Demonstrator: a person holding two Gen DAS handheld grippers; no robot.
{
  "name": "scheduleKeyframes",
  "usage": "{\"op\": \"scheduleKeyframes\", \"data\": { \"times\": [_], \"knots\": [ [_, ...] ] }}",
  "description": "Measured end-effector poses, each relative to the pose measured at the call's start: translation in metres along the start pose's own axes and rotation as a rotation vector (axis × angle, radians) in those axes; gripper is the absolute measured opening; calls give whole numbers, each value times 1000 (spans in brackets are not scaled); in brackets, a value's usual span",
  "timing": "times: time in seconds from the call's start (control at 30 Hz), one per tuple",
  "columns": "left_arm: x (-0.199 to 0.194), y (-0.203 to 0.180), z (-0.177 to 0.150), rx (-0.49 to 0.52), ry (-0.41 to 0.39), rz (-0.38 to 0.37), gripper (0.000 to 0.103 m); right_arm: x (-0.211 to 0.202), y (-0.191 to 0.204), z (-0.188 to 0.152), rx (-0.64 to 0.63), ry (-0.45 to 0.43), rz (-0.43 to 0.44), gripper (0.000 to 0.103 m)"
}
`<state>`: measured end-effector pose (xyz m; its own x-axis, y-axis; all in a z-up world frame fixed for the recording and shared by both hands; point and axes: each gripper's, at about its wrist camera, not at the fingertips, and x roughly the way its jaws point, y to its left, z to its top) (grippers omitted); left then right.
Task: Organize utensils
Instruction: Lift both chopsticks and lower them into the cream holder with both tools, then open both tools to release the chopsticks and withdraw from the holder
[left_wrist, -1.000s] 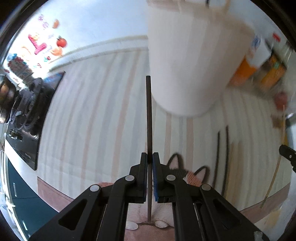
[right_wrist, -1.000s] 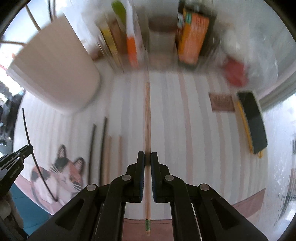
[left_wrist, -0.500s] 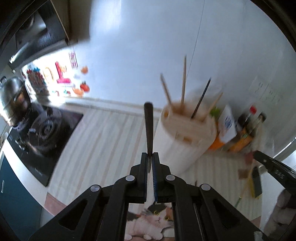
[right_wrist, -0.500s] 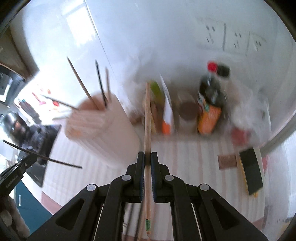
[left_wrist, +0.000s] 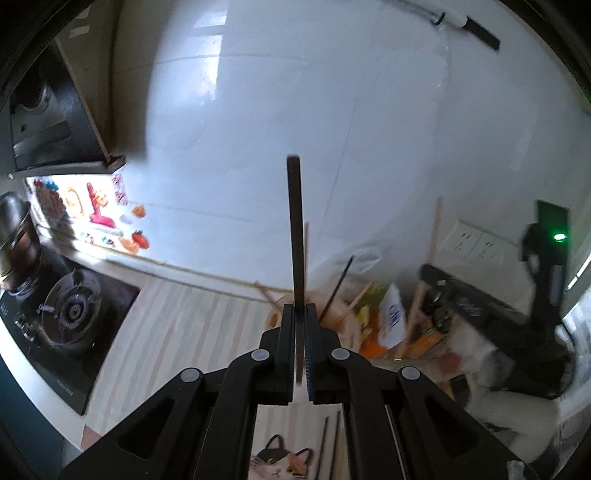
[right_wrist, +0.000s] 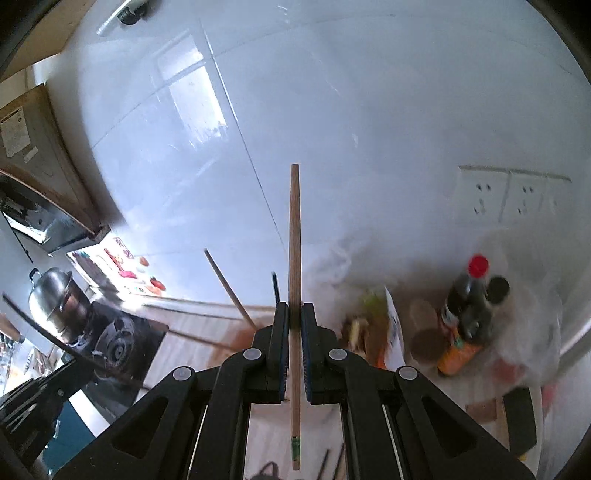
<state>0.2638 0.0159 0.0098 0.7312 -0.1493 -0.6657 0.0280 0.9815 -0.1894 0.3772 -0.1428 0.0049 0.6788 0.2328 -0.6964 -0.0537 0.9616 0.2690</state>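
Note:
My left gripper (left_wrist: 300, 312) is shut on a dark chopstick (left_wrist: 295, 229) that points up against the white wall. My right gripper (right_wrist: 291, 312) is shut on a light wooden chopstick (right_wrist: 294, 258) with a green band near its lower end. Both are high above the striped counter mat (left_wrist: 177, 325). The pale utensil holder (left_wrist: 340, 314), with several chopsticks sticking out, is mostly hidden behind the left gripper's fingers; only chopsticks (right_wrist: 229, 288) rising from it show in the right wrist view. Dark chopsticks (left_wrist: 325, 446) lie on the mat by a cat picture (left_wrist: 277, 458).
A gas stove (left_wrist: 70, 314) with a metal pot (left_wrist: 14, 229) is at the left. Sauce bottles (right_wrist: 469, 306), boxes (left_wrist: 391, 321) and a plastic bag (right_wrist: 524, 314) crowd the back right corner under wall sockets (right_wrist: 502, 195). The other gripper (left_wrist: 535, 291) appears at the right of the left wrist view.
Both grippers have risen well above the mat, each still holding its chopstick, and tilted up. The views now take in the wall and the holder's top instead of the mat.

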Motion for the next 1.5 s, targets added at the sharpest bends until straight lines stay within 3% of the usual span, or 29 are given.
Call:
{"op": "scheduleKeyframes", "data": {
  "times": [0.3, 0.43, 0.9, 1.17, 1.3, 1.47, 1.5],
  "knots": [
    [6, -18, 37, 33, -45, -31, 2, 25, -1, 24, 62, -19, 33, 7],
    [30, -22, 52, 47, -49, -17, 2, 37, -4, 28, 88, -43, 34, 7],
    [108, -10, 57, 10, 85, -28, 2, 71, -8, 31, 123, -209, -24, 7],
    [120, -8, 40, -6, 181, -63, 2, 89, -7, 18, 124, -186, -28, 7],
    [125, -10, 33, 0, 259, -123, 2, 96, -4, 12, 104, -160, -31, 7],
    [112, -9, 32, -1, 307, -169, 8, 107, -5, 8, 118, -43, 27, 8],
    [105, -8, 34, 4, 294, -152, 11, 103, -10, 7, 124, -26, 36, 15]
  ]
}}
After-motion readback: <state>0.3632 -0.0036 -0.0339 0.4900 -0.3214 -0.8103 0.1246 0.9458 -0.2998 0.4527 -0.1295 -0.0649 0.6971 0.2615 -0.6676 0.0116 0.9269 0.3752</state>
